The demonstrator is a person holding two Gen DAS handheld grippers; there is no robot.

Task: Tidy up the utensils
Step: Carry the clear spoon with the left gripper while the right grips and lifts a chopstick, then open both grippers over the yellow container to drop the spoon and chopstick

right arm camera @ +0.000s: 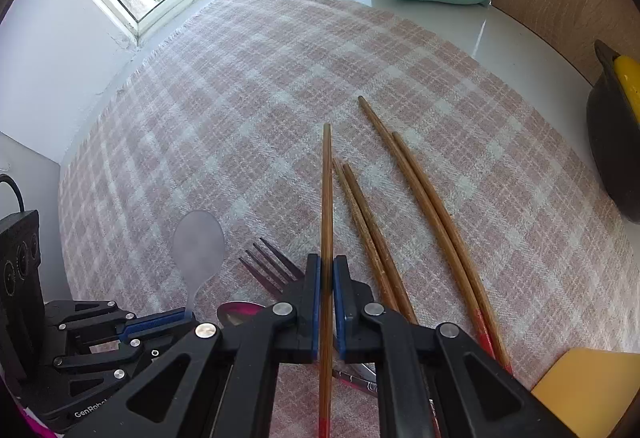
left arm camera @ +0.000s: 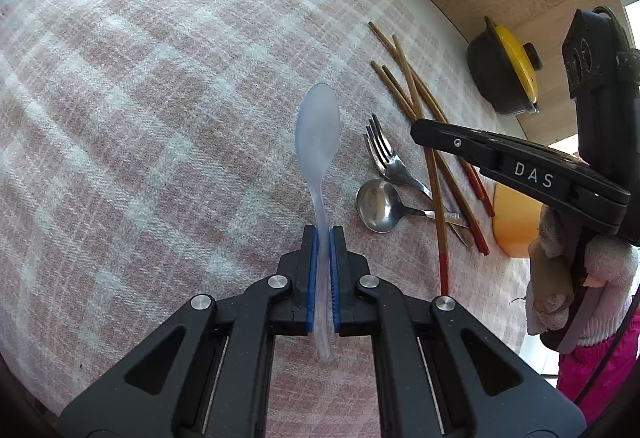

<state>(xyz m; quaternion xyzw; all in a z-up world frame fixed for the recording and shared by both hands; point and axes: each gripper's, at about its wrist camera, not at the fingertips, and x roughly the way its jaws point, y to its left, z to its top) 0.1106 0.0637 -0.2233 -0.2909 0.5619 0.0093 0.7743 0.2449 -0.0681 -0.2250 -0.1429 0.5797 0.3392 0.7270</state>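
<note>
Left gripper (left arm camera: 324, 238) is clamped on the thin handle of the plastic spoon (left arm camera: 318, 134), bowl sticking out ahead above the cloth (left arm camera: 160, 78); right gripper (right arm camera: 327, 270) is clamped on one chopstick (right arm camera: 327, 198), gripped well back from its tip. We see the fork (left arm camera: 380, 154), metal spoon (left arm camera: 376, 206) and other chopsticks (left arm camera: 404, 78) piled just beside both; risks we flag: the long chopstick pivots in the pads and slips, or its tail drags the crossed pile. We also think the flimsy spoon handle may flex or twist out, and the two grippers sit near enough to bump.
</note>
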